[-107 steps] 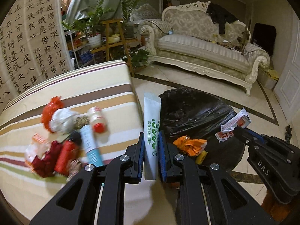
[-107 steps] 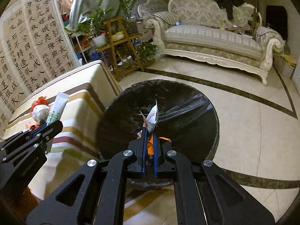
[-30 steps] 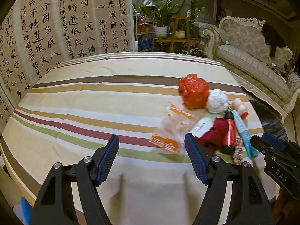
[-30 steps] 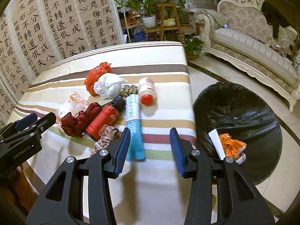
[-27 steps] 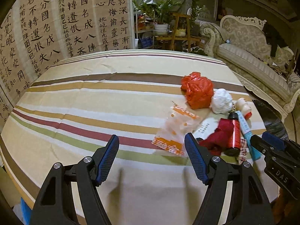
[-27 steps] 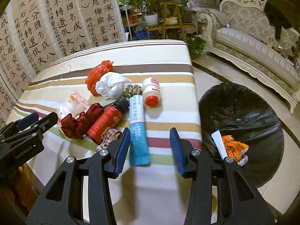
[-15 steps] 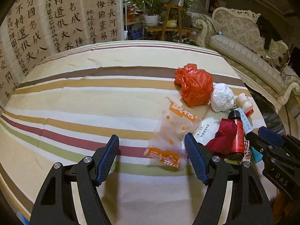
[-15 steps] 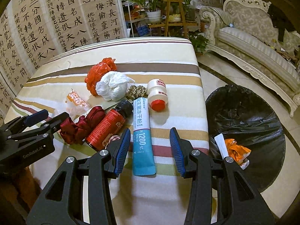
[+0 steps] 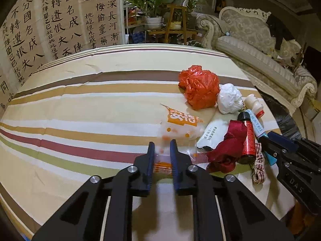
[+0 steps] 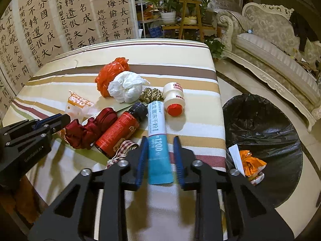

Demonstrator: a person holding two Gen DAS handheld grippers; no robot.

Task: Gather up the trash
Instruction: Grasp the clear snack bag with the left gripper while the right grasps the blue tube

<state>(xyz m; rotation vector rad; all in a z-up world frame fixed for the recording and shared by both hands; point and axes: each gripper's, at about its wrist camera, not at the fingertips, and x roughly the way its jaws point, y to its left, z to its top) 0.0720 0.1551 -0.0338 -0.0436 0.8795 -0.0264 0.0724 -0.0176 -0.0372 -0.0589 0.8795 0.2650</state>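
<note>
The striped surface (image 9: 80, 104) carries the trash. The left gripper (image 9: 162, 150), just closing, pinches the clear wrapper (image 9: 176, 132); the right gripper (image 10: 160, 150), closing, straddles the blue tube (image 10: 158, 140), contact unclear. A calligraphy screen (image 9: 60, 20) and sofa (image 10: 280, 46) stand behind.

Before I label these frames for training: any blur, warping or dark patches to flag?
Left wrist view: fisheye bends the striped table, corners go black, the clear wrapper is smeared at the left tool. Right wrist view: same warping, dark corners, tool pads slightly blurred beside the blue tube.
</note>
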